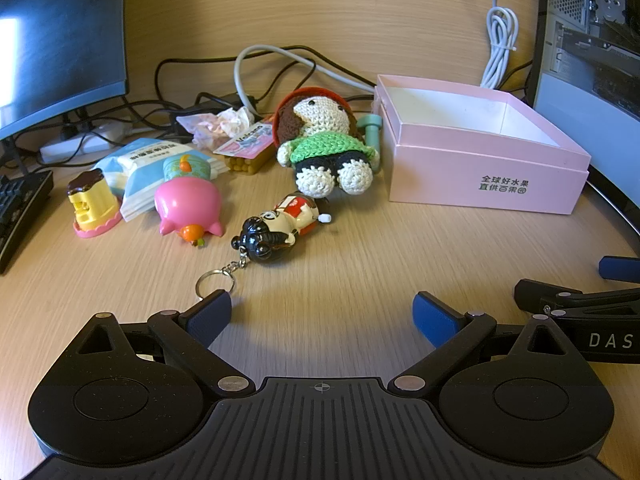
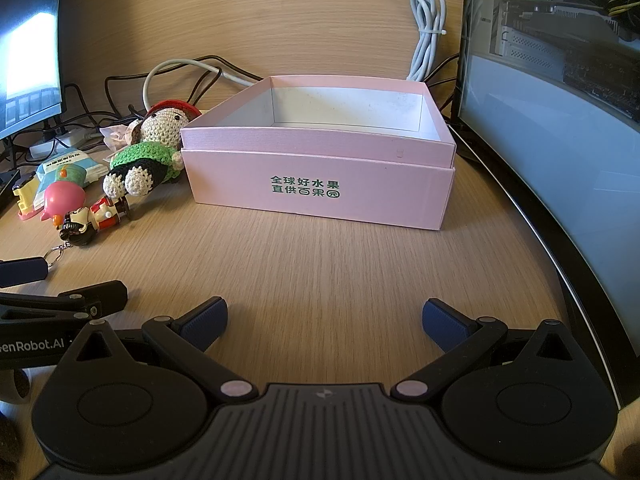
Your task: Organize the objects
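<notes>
Keychain figure (image 1: 276, 232): was seen lying on the desk (image 1: 340, 272) just ahead and left of the left gripper (image 1: 322, 316), long axis slanting away to the right, ring nearest.
Left gripper: spread wide, empty.
Right gripper (image 2: 324, 322): released, empty, farther from the figure.
Pink box (image 2: 320, 196): its empty inside was shown best by the right wrist view.

Wooden desk (image 2: 320, 264), pink box (image 2: 320, 184), toys (image 1: 280, 228)
</notes>
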The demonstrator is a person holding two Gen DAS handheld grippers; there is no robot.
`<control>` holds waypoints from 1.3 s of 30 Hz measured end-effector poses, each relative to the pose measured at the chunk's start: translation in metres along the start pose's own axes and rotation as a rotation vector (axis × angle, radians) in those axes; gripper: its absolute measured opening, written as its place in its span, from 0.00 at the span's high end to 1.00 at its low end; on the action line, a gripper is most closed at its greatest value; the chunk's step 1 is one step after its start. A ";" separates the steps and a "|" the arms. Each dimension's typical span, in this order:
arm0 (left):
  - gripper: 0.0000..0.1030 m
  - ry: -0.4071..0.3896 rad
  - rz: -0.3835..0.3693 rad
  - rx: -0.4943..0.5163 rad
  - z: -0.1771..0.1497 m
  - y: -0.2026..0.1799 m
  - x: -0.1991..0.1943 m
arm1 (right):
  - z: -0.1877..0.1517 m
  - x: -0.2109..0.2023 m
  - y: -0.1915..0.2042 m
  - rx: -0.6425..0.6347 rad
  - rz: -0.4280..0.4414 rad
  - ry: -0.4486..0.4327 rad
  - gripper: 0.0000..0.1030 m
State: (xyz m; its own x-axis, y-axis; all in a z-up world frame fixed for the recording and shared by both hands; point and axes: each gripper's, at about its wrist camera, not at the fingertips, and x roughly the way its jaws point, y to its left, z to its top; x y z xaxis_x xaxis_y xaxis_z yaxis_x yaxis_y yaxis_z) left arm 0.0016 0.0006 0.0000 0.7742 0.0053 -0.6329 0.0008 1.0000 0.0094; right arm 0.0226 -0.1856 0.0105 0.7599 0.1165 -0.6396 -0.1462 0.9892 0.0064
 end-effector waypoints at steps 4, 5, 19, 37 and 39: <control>0.03 0.000 0.001 0.001 0.000 0.000 0.000 | 0.000 0.000 0.000 0.000 0.000 0.000 0.00; 0.03 0.000 0.001 0.001 0.000 0.000 0.000 | 0.000 0.000 0.000 0.000 0.000 0.000 0.00; 0.02 0.000 0.018 -0.009 -0.001 -0.003 -0.002 | -0.001 0.001 0.000 0.001 0.001 -0.001 0.00; 0.06 -0.102 -0.066 -0.125 0.076 0.026 -0.013 | 0.002 -0.001 -0.013 -0.084 0.099 0.070 0.00; 0.06 -0.041 -0.134 -0.167 0.105 0.033 0.010 | 0.001 -0.002 -0.011 -0.076 0.086 0.081 0.00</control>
State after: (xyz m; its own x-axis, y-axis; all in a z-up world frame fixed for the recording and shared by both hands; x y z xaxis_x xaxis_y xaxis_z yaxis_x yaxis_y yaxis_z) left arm 0.0763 0.0325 0.0753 0.7995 -0.1247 -0.5876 0.0033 0.9791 -0.2033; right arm 0.0235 -0.1969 0.0128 0.6892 0.1900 -0.6992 -0.2584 0.9660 0.0079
